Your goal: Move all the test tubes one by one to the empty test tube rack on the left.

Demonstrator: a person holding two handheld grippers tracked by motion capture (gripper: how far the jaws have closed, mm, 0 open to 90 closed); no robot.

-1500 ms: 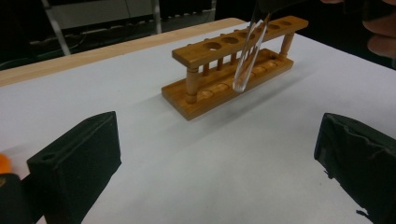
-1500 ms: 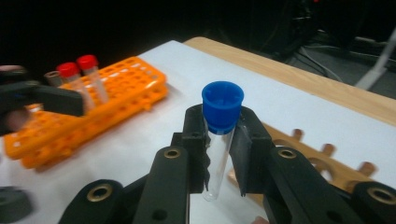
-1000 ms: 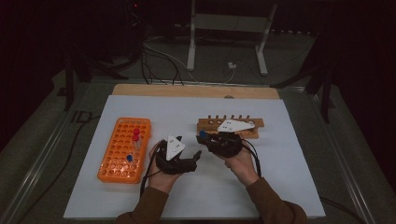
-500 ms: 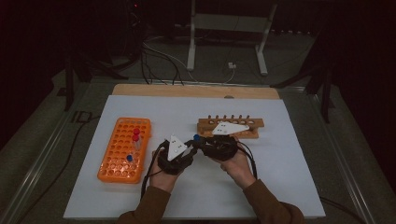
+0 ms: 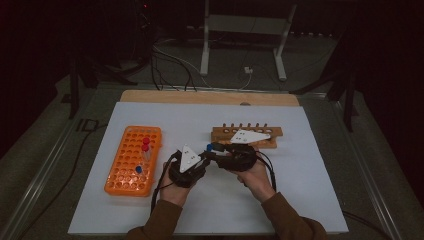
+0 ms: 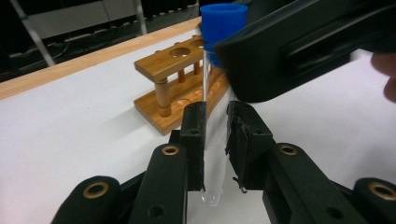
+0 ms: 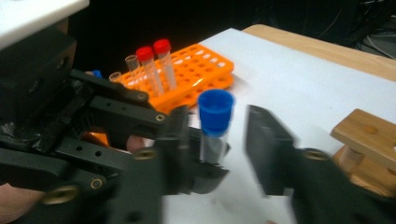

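Observation:
A clear test tube with a blue cap (image 6: 215,158) stands upright between the jaws of my left gripper (image 6: 215,135), which is shut on its lower half. My right gripper (image 7: 219,123) is open, its two jaws standing on either side of the tube's blue cap (image 7: 215,108) with a gap on both sides. In the high view the left gripper (image 5: 205,157) and right gripper (image 5: 216,148) meet at the middle of the white mat, with the blue cap (image 5: 209,147) between them. A wooden tube rack (image 5: 247,136) sits just behind.
An orange tube rack (image 5: 132,160) lies at the left of the mat, holding two red-capped tubes (image 5: 145,145) and a blue-capped one (image 5: 138,170). The wooden rack (image 6: 177,88) has open holes. The white mat (image 5: 310,200) has bare room at the front right.
The two grippers have drawn together. The right gripper moved left until its open jaws came around the cap of the tube held by the left gripper.

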